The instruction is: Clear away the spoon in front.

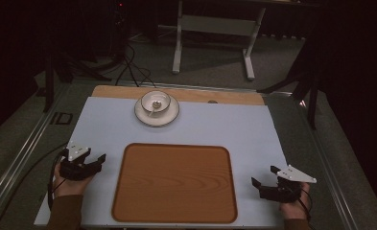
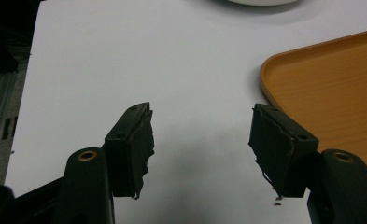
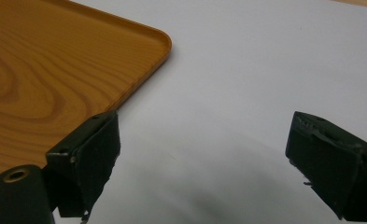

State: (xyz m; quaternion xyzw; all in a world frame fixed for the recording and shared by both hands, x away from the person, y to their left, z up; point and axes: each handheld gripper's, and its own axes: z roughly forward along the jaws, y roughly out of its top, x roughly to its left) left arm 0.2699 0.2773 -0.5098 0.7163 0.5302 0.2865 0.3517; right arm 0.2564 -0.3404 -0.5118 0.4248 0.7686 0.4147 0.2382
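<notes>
The left gripper (image 1: 91,160) sat low on the pale mat (image 1: 104,129), just off the near-left side of the wooden tray (image 1: 174,184), with its jaws spread apart and nothing between them; in the left gripper view its worn black pads (image 2: 139,144) stood over bare mat, the tray's rounded corner (image 2: 274,70) just beyond the right-hand pad. The right gripper (image 1: 266,178) mirrored it at the tray's near-right side, jaws likewise wide and empty, and in the right gripper view the tray's edge (image 3: 144,79) ran close past its left pad (image 3: 97,154) without my being able to say whether they touched.

The tray lay flat between the two hands, its long sides running left to right across the table, and nothing rested on it.

Farther off, beyond the tray's far edge and slightly left of its middle, a white bowl (image 1: 156,101) stood on a white saucer (image 1: 143,116), with what looked like a small spoon (image 1: 153,108) inside the bowl. That set lay ahead of both grippers and inward from each: up and to the right of the left one, up and to the left of the right one. I judged the left gripper the nearer, since the dishes sat toward its side of the centre line, so a reach from there would have been the shorter.
</notes>
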